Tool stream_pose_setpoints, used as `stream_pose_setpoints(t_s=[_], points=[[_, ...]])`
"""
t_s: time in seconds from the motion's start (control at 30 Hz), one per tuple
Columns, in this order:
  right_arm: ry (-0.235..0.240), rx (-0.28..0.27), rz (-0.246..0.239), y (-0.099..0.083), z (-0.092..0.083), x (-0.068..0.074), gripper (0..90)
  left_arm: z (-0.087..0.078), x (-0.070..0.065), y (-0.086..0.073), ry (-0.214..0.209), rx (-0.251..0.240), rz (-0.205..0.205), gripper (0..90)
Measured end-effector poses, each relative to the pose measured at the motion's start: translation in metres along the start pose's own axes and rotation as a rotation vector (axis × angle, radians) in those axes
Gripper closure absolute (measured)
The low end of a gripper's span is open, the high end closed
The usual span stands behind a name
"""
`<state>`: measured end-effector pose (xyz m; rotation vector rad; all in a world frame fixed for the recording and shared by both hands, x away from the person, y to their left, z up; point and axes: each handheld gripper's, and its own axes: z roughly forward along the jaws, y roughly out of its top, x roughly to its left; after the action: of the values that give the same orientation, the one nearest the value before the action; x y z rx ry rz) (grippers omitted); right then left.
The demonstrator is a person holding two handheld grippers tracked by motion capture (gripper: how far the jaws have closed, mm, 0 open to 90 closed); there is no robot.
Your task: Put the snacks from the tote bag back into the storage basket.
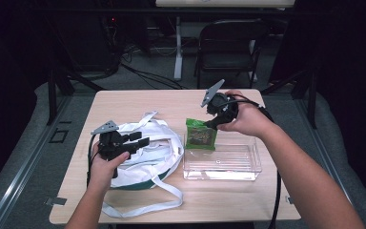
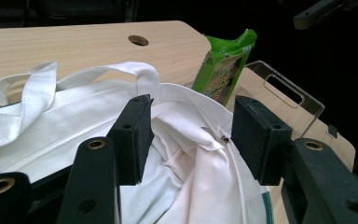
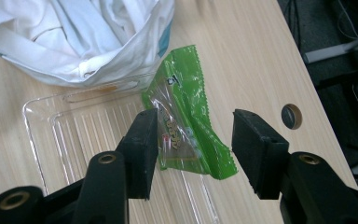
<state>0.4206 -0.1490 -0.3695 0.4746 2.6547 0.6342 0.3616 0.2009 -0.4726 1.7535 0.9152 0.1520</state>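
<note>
From the high view, the left gripper (image 1: pixel 136 141) hangs spread over the white bag (image 1: pixel 155 152), while the right gripper (image 1: pixel 210 125) sits at the green packet (image 1: pixel 200 135), which lies on the far-left rim of the clear tray (image 1: pixel 238 167). The left gripper view has its jaws wide apart above the bag's mouth (image 2: pixel 186 154), holding nothing. In the right gripper view the jaws stand open astride the packet (image 3: pixel 191 121); if they close off-centre, I judge the slick wrapper could slip into the tray.

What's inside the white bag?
Looking into the white bag from the left tool, just crumpled white cloth lining shows. The folds hide the bottom, so anything deeper can't be seen. The green snack packet is outside.
</note>
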Motion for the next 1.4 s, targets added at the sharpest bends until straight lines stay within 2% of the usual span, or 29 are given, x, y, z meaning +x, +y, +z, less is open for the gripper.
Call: stream_pose_setpoints(t_s=[0.2,0.27,0.5,0.57,0.7,0.8,0.9,0.97,1.0,1.33,1.4], points=[[-0.040,-0.061,0.119,-0.011,-0.012,0.001,51.0,-0.001,0.000,0.000,0.002,-0.002,-0.001,47.8],[-0.040,-0.093,0.166,-0.015,-0.015,0.003,51.1,-0.001,0.000,0.000,0.003,0.000,0.000,47.8],[-0.104,-0.185,0.331,-0.029,-0.024,0.010,53.1,0.000,0.001,-0.001,0.004,0.001,-0.003,47.8],[-0.105,-0.211,0.378,-0.032,-0.024,0.012,53.6,0.000,0.001,-0.001,0.006,0.002,-0.004,47.7],[-0.127,-0.239,0.408,-0.039,-0.026,0.020,54.1,-0.001,0.002,-0.001,0.010,0.000,-0.009,47.7],[-0.117,-0.258,0.448,-0.045,-0.026,0.026,54.0,-0.001,0.003,-0.001,0.013,0.000,-0.011,47.7],[-0.118,-0.305,0.487,-0.055,-0.026,0.032,54.0,-0.002,0.004,-0.001,0.012,0.001,-0.011,47.7],[-0.089,-0.336,0.521,-0.063,-0.024,0.035,54.0,-0.002,0.004,-0.001,0.013,-0.004,-0.011,47.7],[-0.091,-0.344,0.533,-0.066,-0.023,0.037,54.0,-0.003,0.004,-0.001,0.014,-0.004,-0.013,47.7],[-0.151,-0.369,0.553,-0.106,-0.020,0.055,53.7,-0.001,0.004,-0.002,0.019,0.008,-0.012,47.7],[-0.146,-0.383,0.562,-0.113,-0.019,0.059,53.4,-0.001,0.005,-0.002,0.021,0.005,-0.013,47.7]])
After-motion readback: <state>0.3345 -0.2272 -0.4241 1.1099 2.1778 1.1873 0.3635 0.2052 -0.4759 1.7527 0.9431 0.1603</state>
